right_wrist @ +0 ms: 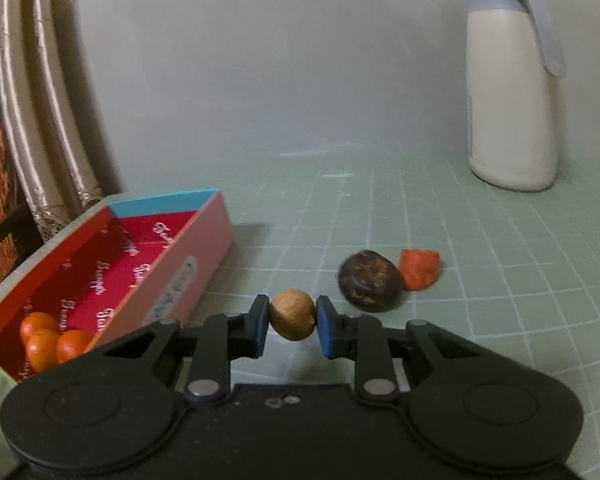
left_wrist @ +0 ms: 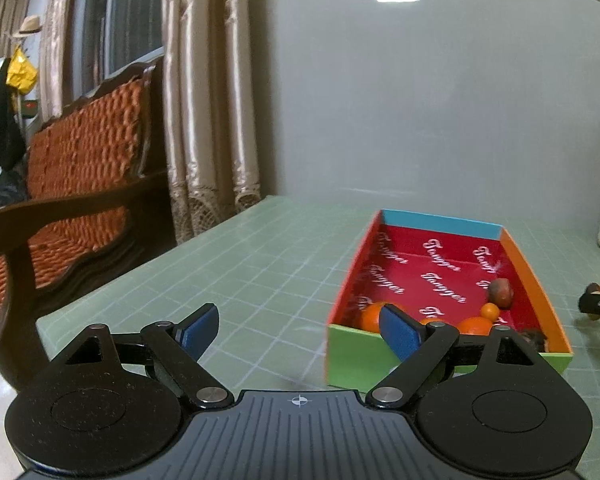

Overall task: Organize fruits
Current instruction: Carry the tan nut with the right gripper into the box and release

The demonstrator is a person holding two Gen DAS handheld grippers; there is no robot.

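Observation:
A colourful box (left_wrist: 534,280) with a red printed floor stands on the green mat; it also shows in the right wrist view (right_wrist: 204,256). Inside lie several oranges (left_wrist: 476,325) and a brown fruit (left_wrist: 501,291); the oranges (right_wrist: 44,340) show at its near end. My left gripper (left_wrist: 300,328) is open and empty, just left of the box's green near wall. My right gripper (right_wrist: 293,320) is shut on a small tan round fruit (right_wrist: 292,315), right of the box. A dark brown fruit (right_wrist: 369,280) and a red-orange fruit (right_wrist: 419,269) lie on the mat beyond it.
A white thermos jug (right_wrist: 510,80) stands at the back right by the wall. A wooden bench with orange cushions (left_wrist: 72,184) and curtains (left_wrist: 208,100) are off the table's left edge. The right gripper's tip (left_wrist: 598,303) shows at the left view's right edge.

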